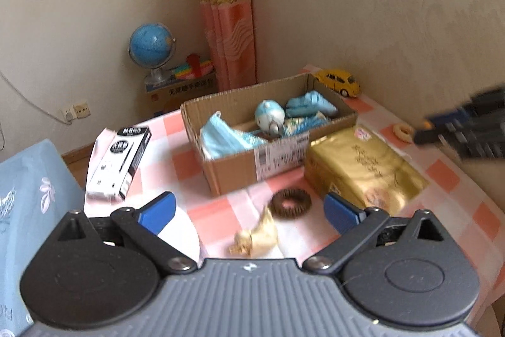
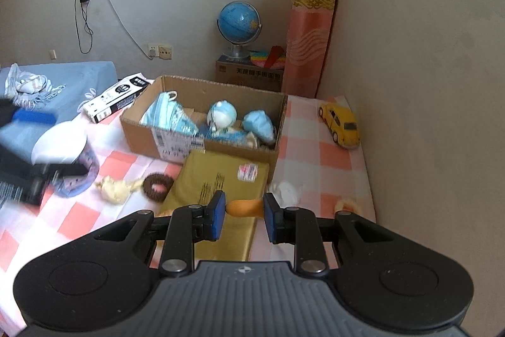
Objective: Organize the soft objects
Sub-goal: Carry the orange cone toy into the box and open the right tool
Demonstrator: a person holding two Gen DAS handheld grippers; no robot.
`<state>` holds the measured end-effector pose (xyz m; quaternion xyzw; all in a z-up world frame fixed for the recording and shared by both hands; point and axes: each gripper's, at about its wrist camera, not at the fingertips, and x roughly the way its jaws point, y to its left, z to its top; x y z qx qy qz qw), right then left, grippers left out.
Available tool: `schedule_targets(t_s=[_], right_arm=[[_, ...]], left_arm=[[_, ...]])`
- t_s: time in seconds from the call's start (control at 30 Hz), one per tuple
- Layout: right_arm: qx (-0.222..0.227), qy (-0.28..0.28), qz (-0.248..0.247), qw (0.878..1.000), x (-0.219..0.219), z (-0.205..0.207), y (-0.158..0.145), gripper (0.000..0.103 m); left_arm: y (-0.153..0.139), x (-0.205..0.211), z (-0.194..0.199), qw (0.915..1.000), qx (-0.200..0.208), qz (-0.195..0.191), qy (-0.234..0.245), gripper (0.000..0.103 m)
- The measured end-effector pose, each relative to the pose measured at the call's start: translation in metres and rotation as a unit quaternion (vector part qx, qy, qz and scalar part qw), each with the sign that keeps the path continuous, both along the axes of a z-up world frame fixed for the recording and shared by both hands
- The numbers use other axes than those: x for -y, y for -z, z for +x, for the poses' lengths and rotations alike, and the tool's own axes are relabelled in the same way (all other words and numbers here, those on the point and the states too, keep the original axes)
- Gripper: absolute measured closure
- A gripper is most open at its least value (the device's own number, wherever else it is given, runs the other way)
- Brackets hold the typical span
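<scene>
We see the left gripper [image 1: 249, 210] with jaws wide apart and empty above a brown ring [image 1: 290, 203] and a cream plush [image 1: 257, 237]. The right gripper [image 2: 243, 218] is clamped on an orange soft piece [image 2: 244, 208] over the gold tissue pack [image 2: 217, 188], which lies against the cardboard box [image 2: 176, 144] holding blue masks [image 2: 167, 116]; a yellow toy car [image 2: 341, 125] stands well apart by the wall

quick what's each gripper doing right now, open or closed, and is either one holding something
Left gripper: open wide, nothing between its blue pads.
Right gripper: closed on a small orange-yellow soft object, held above the gold tissue pack.
</scene>
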<state>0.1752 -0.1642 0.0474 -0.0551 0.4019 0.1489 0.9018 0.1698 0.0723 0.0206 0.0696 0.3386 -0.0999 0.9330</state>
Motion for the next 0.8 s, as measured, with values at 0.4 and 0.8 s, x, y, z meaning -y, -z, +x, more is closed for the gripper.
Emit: schedule_targets(t_s=[0.4, 0.8], right_arm=[[-0.008, -0.002, -0.013, 1.000, -0.026, 0.091, 0.000, 0.073], [-0.003, 0.007, 0.023, 1.000, -0.036, 0.122, 0.003, 0.008]], left_arm=[[0.013, 0.000, -0.016, 0.9997, -0.006, -0.023, 0.007, 0.003], [0.028, -0.022, -0.014, 0.9989, -0.028, -0.035, -0.014, 0.003]])
